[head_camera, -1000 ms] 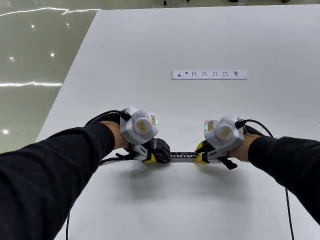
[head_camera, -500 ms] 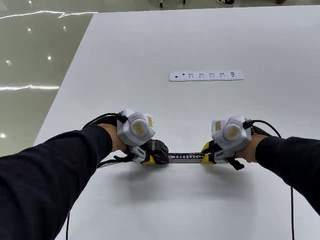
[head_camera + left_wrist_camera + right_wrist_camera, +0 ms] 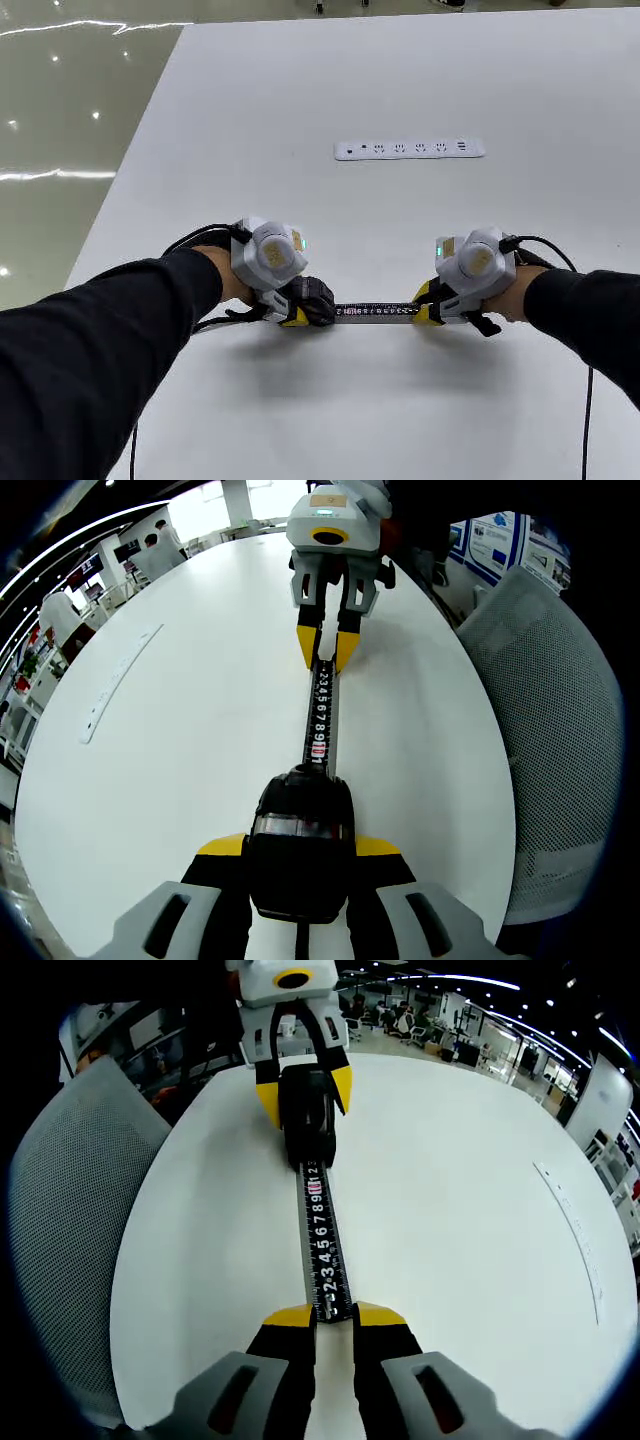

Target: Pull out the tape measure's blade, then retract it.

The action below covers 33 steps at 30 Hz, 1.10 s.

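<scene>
Your left gripper (image 3: pixel 300 312), left of centre near the front edge of the white bench (image 3: pixel 400 80): jaws clamped on the tape measure (image 3: pixel 315 298), one yellow-tipped jaw on each side of its body. Body is black, chunky and round-cornered, with a glossy strip across the top in the left gripper view. It sits low at the bench surface, mouth facing right.

Blade (image 3: pixel 378 311): partly drawn out, long axis running straight left to right across the bench, roughly parallel to the front edge. It lies low over the surface; touching or just above, cannot tell. Narrow strip, dark with a pale printed scale. Numerals 2 to 9 read clearly in both gripper views, counting up toward the body, with a red mark right at the mouth.

Your right gripper (image 3: pixel 425 307), right of centre: jaws pinched closed on the free end of the blade, a yellow tip on either side, the lowest numerals just at the tips.

Power strip (image 3: pixel 409 149): white, further back on the bench, well apart from both grippers, its length also left to right
</scene>
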Available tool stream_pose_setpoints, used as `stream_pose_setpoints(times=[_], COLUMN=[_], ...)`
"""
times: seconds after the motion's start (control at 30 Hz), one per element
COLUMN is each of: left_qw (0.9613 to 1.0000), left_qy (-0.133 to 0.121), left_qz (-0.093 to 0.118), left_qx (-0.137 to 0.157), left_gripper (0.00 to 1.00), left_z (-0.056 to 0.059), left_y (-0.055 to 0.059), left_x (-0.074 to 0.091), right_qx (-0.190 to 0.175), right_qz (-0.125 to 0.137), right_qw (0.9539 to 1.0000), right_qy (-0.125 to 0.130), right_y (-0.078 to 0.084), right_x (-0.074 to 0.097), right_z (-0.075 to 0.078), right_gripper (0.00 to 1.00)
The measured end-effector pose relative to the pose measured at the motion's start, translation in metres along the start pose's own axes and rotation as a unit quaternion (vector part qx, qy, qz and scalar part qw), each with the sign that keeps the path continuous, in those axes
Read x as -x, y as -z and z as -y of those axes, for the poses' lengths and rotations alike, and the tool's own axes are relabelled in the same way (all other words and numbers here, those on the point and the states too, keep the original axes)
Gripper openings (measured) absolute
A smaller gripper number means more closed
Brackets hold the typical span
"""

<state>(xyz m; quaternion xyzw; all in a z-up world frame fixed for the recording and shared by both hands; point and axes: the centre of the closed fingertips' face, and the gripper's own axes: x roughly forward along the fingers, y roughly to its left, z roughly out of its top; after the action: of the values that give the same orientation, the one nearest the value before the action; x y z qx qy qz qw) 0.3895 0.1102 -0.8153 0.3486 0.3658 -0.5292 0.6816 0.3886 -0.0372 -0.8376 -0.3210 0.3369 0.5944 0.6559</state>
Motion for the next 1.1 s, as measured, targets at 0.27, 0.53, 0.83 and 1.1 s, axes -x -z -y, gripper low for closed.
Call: stream_pose_setpoints(times=[0.27,0.53,0.83,1.1], left_qw=[1.0000,1.0000,1.0000,1.0000], left_qy=[-0.001,-0.002,-0.001,-0.002], left_qz=[0.001,0.002,0.005,0.005], left_qx=[0.000,0.001,0.003,0.003], left_gripper=[0.33,0.33,0.33,0.33], left_z=[0.000,0.000,0.000,0.000], left_y=[0.000,0.000,-0.001,-0.001], left_x=[0.000,0.000,0.000,0.000], right_qx=[-0.006,-0.013,-0.017,-0.023], right_qz=[-0.005,-0.006,-0.016,-0.017], right_qw=[1.0000,0.9999,0.9997,0.9995], right_qy=[0.002,0.004,0.007,0.010], right_y=[0.007,0.013,0.025,0.031], right_x=[0.004,0.007,0.015,0.019], right_z=[0.001,0.002,0.004,0.004], right_gripper=[0.08,0.08,0.08,0.08])
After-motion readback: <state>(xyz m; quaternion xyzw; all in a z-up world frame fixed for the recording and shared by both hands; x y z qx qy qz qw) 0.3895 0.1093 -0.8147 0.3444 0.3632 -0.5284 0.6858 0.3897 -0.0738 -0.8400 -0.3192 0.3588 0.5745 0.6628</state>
